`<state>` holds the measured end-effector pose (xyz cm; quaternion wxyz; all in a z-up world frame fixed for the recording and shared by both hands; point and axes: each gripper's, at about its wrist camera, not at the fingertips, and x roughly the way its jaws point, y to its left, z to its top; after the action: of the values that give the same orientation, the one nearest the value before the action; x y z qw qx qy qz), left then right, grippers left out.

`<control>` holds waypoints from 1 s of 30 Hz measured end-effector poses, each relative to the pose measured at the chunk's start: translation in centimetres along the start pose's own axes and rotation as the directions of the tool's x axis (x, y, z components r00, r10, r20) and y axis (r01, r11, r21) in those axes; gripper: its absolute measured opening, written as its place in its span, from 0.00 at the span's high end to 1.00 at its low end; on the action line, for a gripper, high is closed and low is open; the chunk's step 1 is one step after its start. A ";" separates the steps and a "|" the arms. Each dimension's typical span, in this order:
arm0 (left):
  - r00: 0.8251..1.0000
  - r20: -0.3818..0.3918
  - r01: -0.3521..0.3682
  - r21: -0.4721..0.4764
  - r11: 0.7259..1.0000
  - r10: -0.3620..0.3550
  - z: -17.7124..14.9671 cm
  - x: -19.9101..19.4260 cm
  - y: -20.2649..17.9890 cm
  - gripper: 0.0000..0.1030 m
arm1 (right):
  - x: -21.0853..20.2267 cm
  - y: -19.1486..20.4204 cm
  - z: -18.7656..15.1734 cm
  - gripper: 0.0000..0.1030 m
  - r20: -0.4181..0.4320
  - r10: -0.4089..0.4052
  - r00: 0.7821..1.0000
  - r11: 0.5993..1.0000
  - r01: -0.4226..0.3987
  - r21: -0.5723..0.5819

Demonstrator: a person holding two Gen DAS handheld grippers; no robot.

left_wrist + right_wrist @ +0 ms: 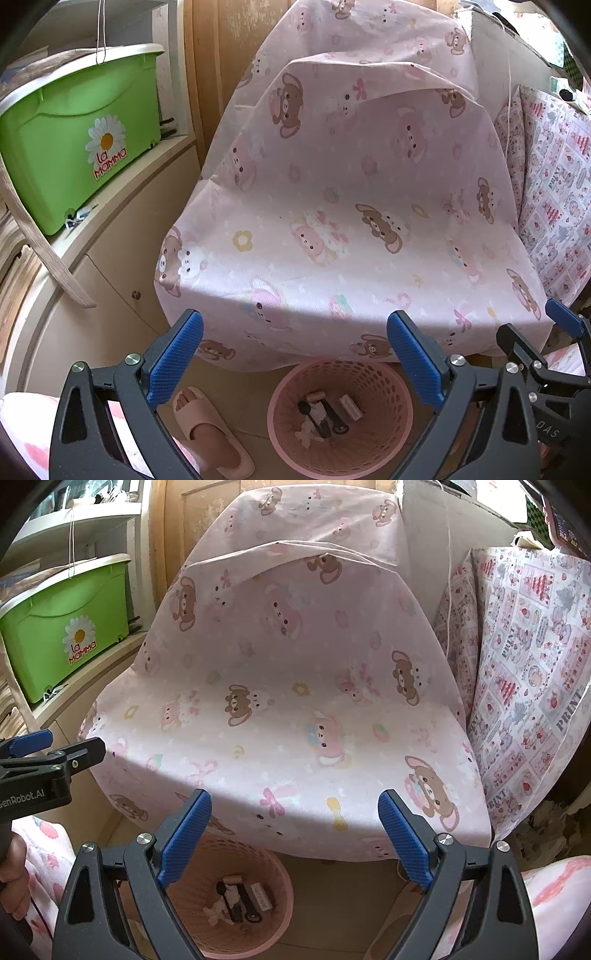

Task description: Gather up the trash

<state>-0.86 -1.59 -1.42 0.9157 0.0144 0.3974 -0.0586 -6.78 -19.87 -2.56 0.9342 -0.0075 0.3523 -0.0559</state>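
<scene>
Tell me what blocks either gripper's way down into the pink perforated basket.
Nothing visible does. The pink perforated plastic basket sits open-topped on the floor below the left gripper and right gripper, both with jaws open and empty.

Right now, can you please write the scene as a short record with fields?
left gripper: open, empty
right gripper: open, empty
pink basket: on floor below the cloth's front edge
basket contents: small trash items, black and white
pink cloth: bear print, no trash seen on it
green box: on shelf, left
slipper: beside basket
</scene>
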 end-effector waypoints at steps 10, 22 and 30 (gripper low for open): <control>1.000 0.001 0.012 -0.008 1.000 -0.012 0.1 -0.1 0.2 0.04 | 0.0 -0.1 0.0 0.10 0.000 -0.006 1.000 1.000 0.006 0.003; 1.000 -0.001 0.031 -0.016 0.999 -0.031 0.2 -0.1 0.2 0.04 | 0.1 0.0 0.1 0.10 0.003 -0.007 1.000 1.000 0.007 -0.003; 1.000 0.000 0.027 -0.015 1.000 -0.027 0.2 0.0 0.2 0.04 | 0.0 0.1 0.1 0.10 0.003 -0.002 1.000 1.000 0.002 -0.002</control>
<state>-0.73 -1.44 -1.29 0.9149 0.0019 0.3980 -0.0680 -6.67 -19.74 -2.48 0.9347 -0.0091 0.3509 -0.0565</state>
